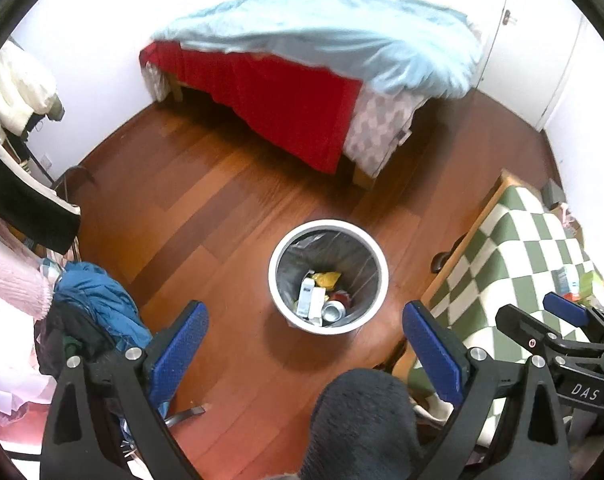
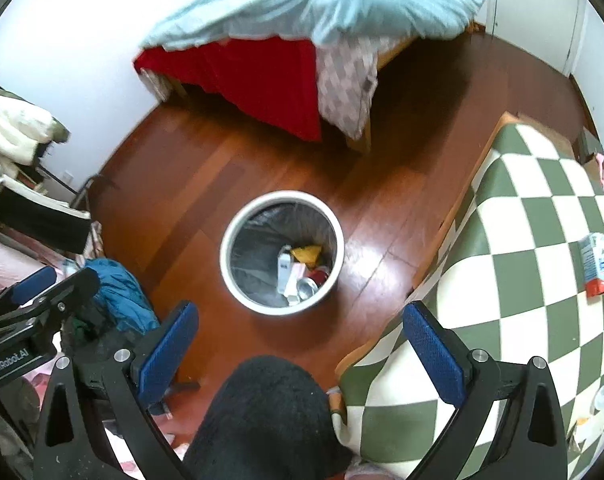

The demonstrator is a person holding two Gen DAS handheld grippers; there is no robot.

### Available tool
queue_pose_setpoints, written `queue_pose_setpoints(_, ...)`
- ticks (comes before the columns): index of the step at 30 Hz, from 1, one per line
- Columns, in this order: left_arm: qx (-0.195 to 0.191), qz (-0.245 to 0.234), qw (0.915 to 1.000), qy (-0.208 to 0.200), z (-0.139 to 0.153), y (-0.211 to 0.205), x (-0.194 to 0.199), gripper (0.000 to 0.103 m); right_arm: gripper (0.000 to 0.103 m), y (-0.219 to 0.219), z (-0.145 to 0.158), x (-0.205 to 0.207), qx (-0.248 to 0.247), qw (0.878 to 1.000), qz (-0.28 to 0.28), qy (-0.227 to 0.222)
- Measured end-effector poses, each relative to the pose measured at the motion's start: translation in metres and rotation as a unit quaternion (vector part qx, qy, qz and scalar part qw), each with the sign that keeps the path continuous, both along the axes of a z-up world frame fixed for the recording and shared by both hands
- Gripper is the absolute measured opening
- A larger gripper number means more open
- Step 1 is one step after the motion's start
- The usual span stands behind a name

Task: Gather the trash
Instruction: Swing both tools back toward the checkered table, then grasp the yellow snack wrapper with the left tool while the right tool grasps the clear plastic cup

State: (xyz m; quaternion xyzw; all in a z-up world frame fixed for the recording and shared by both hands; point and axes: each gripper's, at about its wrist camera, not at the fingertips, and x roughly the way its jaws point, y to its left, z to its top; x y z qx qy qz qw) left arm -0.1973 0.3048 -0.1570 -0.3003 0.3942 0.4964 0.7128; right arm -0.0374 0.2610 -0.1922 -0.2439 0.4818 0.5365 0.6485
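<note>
A white round trash bin (image 1: 376,256) (image 2: 238,216) with a dark liner stands on the wooden floor and holds a yellow wrapper (image 1: 327,278), white cartons (image 1: 309,298) and a red can (image 1: 336,306). My left gripper (image 1: 304,344) is open and empty, held above the floor just short of the bin. My right gripper (image 2: 300,346) is open and empty, above the floor at the table's edge. A white and blue carton (image 2: 596,264) lies on the green checked table (image 2: 514,248) to the right. The right gripper also shows in the left wrist view (image 1: 558,320).
A bed (image 1: 322,64) with a light blue duvet and red skirt stands beyond the bin. A pile of clothes (image 1: 98,300) and a loaded rack (image 1: 18,92) fill the left side. The person's dark knee (image 2: 270,420) is at the bottom.
</note>
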Motion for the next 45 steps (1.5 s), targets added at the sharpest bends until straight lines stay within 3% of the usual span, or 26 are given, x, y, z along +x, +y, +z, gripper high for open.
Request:
queue_pose_setpoints(6, 0.028, 0.004, 0.9996, -0.009, 0.026, -0.029, 0.004, 0.099, 0.103, -0.039, 0.042, -0.001, 0.05, 0.999, -0.004, 0.011)
queue_pose_setpoints(10, 0.042, -0.009, 0.9991, -0.004, 0.026, -0.044, 0.023, 0.099, 0.103, -0.073, 0.055, 0.011, 0.07, 0.996, -0.028, 0.045)
queue_pose_setpoints(17, 0.02, -0.08, 0.9963, 0.023, -0.023, -0.072, 0.109, 0.099, 0.103, -0.154, 0.038, 0.08, 0.058, 0.985, -0.138, 0.088)
queue_pose_setpoints(21, -0.018, -0.153, 0.9871, 0.046, -0.068, -0.093, 0.184, 0.102, 0.103, -0.221, 0.011, 0.148, 0.039, 0.965, -0.245, 0.085)
queue_pose_setpoints(25, -0.06, -0.204, 0.9747, 0.068, -0.11, -0.115, 0.252, 0.103, 0.102, -0.29, -0.019, 0.226, 0.01, 0.936, -0.346, 0.069)
queue_pose_setpoints(27, -0.086, -0.226, 0.9677, 0.072, -0.13, -0.124, 0.28, 0.103, 0.091, -0.319, -0.038, 0.264, -0.009, 0.921, -0.383, 0.063)
queue_pose_setpoints(29, -0.104, -0.244, 0.9609, 0.081, -0.146, -0.133, 0.308, 0.103, 0.067, -0.342, -0.056, 0.295, -0.021, 0.909, -0.408, 0.075)
queue_pose_setpoints(33, -0.106, -0.266, 0.9524, 0.104, -0.162, -0.15, 0.341, 0.103, 0.066, -0.369, -0.088, 0.335, -0.029, 0.897, -0.429, 0.1)
queue_pose_setpoints(36, -0.102, -0.276, 0.949, 0.113, -0.164, -0.159, 0.356, 0.103, 0.059, -0.373, -0.1, 0.348, -0.024, 0.896, -0.428, 0.115)
queue_pose_setpoints(39, -0.101, -0.281, 0.9468, 0.12, -0.165, -0.167, 0.363, 0.103, 0.05, -0.366, -0.112, 0.357, -0.019, 0.896, -0.424, 0.127)
queue_pose_setpoints(41, -0.097, -0.286, 0.9446, 0.128, -0.163, -0.174, 0.365, 0.103, 0.033, -0.364, -0.119, 0.362, -0.011, 0.895, -0.425, 0.131)
queue_pose_setpoints(45, -0.087, -0.314, 0.9374, 0.123, -0.151, -0.197, 0.377, 0.103, 0.032, -0.373, -0.118, 0.359, 0.002, 0.895, -0.431, 0.114)
